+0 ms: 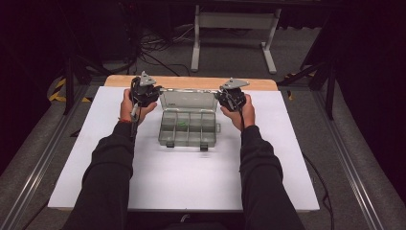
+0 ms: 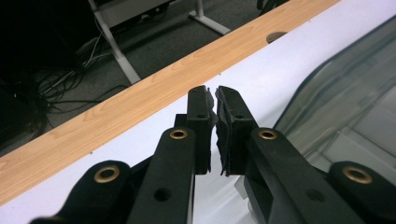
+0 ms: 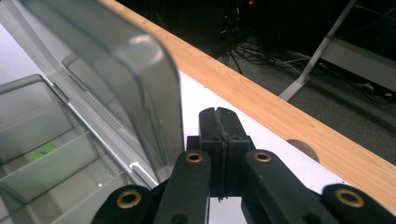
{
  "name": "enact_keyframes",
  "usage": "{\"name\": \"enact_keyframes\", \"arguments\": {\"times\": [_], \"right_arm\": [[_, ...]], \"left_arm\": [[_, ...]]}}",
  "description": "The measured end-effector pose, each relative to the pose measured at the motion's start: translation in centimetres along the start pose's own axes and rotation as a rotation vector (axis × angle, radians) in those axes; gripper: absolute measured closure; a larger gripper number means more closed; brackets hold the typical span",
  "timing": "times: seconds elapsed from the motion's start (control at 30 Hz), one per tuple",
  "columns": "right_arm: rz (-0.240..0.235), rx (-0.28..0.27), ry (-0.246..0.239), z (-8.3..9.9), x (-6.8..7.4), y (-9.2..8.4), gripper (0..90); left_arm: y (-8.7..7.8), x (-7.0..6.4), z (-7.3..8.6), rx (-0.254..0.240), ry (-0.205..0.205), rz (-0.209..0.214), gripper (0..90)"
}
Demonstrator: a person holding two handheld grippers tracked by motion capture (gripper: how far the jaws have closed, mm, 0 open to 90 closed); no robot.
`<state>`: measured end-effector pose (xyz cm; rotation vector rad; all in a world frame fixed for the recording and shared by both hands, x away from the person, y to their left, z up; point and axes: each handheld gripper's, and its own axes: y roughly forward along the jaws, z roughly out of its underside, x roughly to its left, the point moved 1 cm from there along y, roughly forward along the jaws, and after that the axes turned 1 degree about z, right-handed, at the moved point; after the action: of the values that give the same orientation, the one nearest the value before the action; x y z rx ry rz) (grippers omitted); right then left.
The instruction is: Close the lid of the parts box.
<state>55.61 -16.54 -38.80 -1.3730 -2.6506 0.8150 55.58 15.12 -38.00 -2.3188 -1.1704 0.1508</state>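
Clear grey plastic compartment box (image 1: 187,128) sits mid-table on the white sheet (image 1: 182,182), slightly toward the far side, its transparent hinged lid (image 1: 186,99) standing open and upright along the far edge. One small green item (image 1: 182,126) lies in a middle compartment; in the right gripper view it shows as a green patch (image 3: 43,150) behind the box wall. Left gripper (image 1: 144,92) held at the lid's far left corner, right gripper (image 1: 233,97) at its far right corner, one on each side of the lid. Left gripper view: jaws clenched nearly together, a thin slit between the pads, nothing in it, the lid (image 2: 345,88) just to their right. Right gripper view: jaws clenched fully, pads meeting, nothing grasped, the lid's edge (image 3: 154,93) just beside them on the left. Bare wooden table strip (image 1: 191,82) along the far edge.
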Motion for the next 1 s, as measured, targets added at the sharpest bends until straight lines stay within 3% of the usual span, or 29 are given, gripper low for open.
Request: {"name": "enact_keyframes", "arguments": {"times": [0.33,0.53,0.7,0.9,1.0], "right_arm": [[-0.003,0.002,-0.011,0.3,0.5,-0.8,90.0],[-0.032,0.005,-0.006,0.7,0.6,-1.3,90.0],[-0.056,0.0,-0.009,0.7,1.0,-1.9,90.0],[-0.099,-0.001,-0.012,0.9,1.7,-2.4,90.0],[-0.096,0.011,-0.014,1.1,1.9,-2.5,90.0]], "left_arm": [[-0.9,-0.5,0.1,0.0,0.035,0.003,84.0],[-1.7,-0.7,0.1,-0.012,0.057,0.031,84.1],[-2.4,-1.0,0.2,-0.015,0.111,0.077,87.0],[-2.7,-1.4,0.7,0.002,0.142,0.087,87.9],[-2.8,-1.6,1.0,0.014,0.156,0.087,88.3]]}}
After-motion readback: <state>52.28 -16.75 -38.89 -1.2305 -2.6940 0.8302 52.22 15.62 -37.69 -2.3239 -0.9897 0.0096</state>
